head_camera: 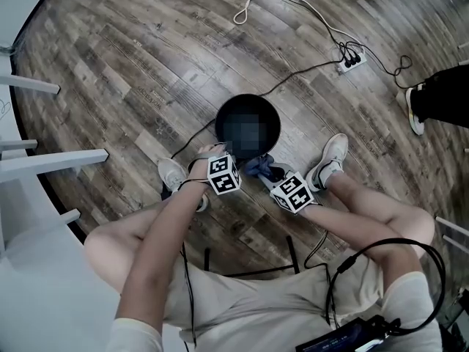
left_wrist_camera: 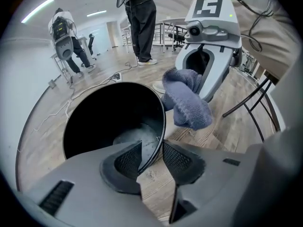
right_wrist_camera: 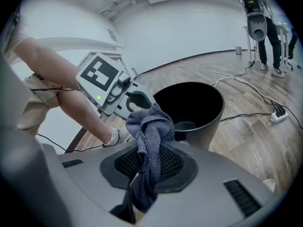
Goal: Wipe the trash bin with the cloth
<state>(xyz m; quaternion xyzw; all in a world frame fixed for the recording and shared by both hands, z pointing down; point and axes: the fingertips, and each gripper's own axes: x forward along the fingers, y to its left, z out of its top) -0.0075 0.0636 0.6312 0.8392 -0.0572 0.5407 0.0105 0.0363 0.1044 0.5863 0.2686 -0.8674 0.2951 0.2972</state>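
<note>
While right hand-held gripper [right_wrist_camera: 149, 163] clamps the limp cloth [right_wrist_camera: 152, 126], left hand-held gripper [left_wrist_camera: 151, 161] straddles the bin [left_wrist_camera: 104, 113] rim, unclamped; light bin, I'd pinch there.

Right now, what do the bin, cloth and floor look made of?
Trash bin: black, smooth, slight sheen, thin rim; plastic or painted metal, can't tell which.
Cloth: blue-grey terry or microfibre, going by the nubby pile and limp folds.
Floor: matte wood-grain planks; real wood or laminate is unclear.
</note>
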